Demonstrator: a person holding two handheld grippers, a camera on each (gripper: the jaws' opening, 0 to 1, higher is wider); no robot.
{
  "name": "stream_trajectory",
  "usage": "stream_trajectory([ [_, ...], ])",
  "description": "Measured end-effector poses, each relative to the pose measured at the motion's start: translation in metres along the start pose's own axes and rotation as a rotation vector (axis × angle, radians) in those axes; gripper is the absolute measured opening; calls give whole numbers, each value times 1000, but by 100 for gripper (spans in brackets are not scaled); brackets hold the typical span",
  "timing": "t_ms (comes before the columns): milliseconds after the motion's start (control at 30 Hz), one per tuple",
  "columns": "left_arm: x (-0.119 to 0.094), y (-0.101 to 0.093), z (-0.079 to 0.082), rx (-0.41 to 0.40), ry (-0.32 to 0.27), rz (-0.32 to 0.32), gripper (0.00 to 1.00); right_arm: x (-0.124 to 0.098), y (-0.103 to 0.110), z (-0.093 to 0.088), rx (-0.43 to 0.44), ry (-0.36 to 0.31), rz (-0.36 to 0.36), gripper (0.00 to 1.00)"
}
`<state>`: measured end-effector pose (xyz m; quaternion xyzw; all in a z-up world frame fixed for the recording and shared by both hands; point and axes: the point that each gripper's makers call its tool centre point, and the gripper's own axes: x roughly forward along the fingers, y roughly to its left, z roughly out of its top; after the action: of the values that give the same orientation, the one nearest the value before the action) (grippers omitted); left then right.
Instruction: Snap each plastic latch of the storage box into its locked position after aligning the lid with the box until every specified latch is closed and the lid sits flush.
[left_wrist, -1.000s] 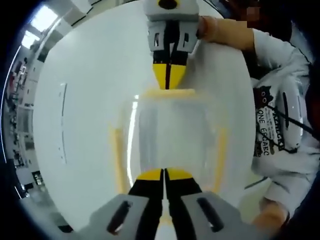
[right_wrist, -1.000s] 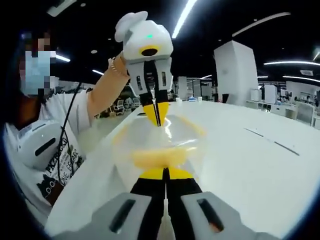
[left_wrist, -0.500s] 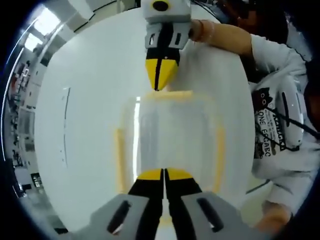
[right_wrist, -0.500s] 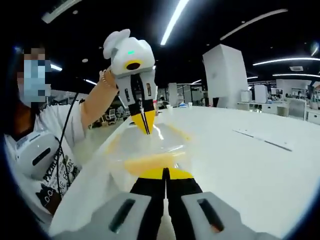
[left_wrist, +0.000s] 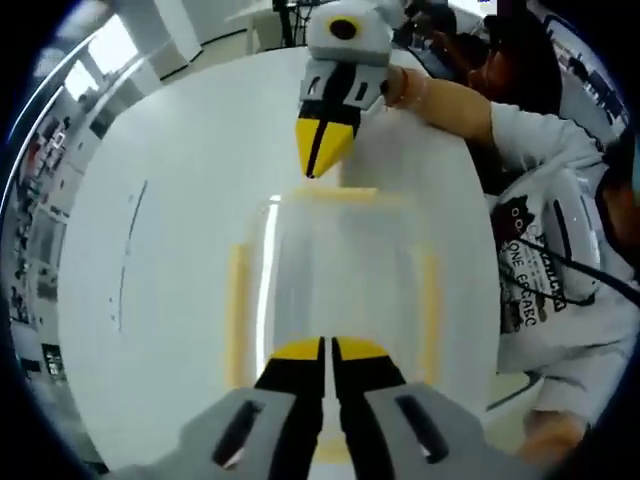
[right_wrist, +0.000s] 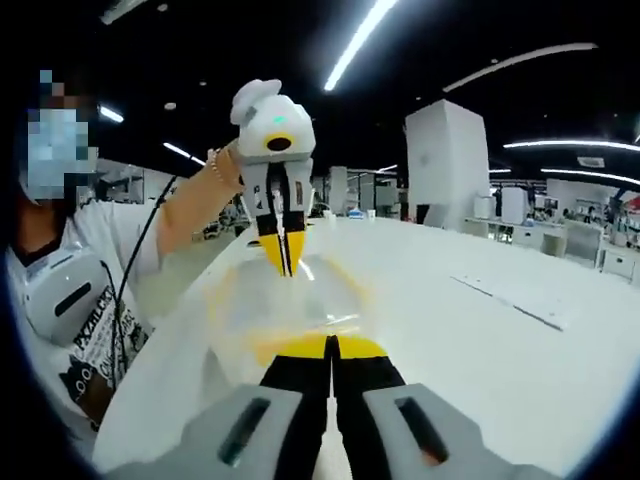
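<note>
Clear plastic box (left_wrist: 335, 285) with yellow latches lies on the white counter (left_wrist: 170, 200), between the two grippers. In the left gripper view it sits just beyond the left gripper (left_wrist: 328, 349), whose black-and-yellow jaws are pressed together with only a thin seam between them, tips over the box's near edge. Yellow latches run along the box at 9 o'clock (left_wrist: 238, 312) and 3 o'clock (left_wrist: 430, 305), and a third (left_wrist: 345, 194) lies across the far edge at 12 o'clock. Whether the jaws touch the box cannot be told.

Right gripper (left_wrist: 322, 150) enters that view at 12 o'clock, pointing down at the far latch, jaws together, tips just above the latch and apart from it. A bare forearm (left_wrist: 450, 95) leads from it toward 2 o'clock.

In the right gripper view the box (right_wrist: 285, 305) lies directly ahead of the right gripper (right_wrist: 330, 349), jaws closed, with a yellow latch (right_wrist: 300, 343) just past the tips. Left gripper (right_wrist: 283, 250) hangs over the far end at 12 o'clock, tips down, held by an arm from 10 o'clock.

Person in a white printed shirt (left_wrist: 545, 270) stands at the counter's edge at 3 o'clock. More white counters (right_wrist: 520, 240) and ceiling strip lights (right_wrist: 360, 40) lie behind.
</note>
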<state>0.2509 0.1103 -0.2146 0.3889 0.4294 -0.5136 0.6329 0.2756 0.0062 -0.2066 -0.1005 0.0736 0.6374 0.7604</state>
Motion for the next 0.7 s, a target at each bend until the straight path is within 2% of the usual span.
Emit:
stream_trajectory([
  [167, -1, -1, -4, -7, -28, -2, 2, 0, 3, 22, -15, 6, 9, 0],
  [267, -3, -2, -9, -15, -41, -3, 2, 1, -3, 26, -71, 61, -33, 0],
  [400, -4, -4, -14, -37, -88, 0, 2, 10, 2, 28, -83, 116, -9, 0],
  [533, -7, -4, -22, -64, -101, 1, 2, 18, 9, 36, -109, 160, 17, 0],
  [700, -10, -3, -31, -85, -129, 8, 2, 28, 15, 38, -124, 285, 26, 0],
])
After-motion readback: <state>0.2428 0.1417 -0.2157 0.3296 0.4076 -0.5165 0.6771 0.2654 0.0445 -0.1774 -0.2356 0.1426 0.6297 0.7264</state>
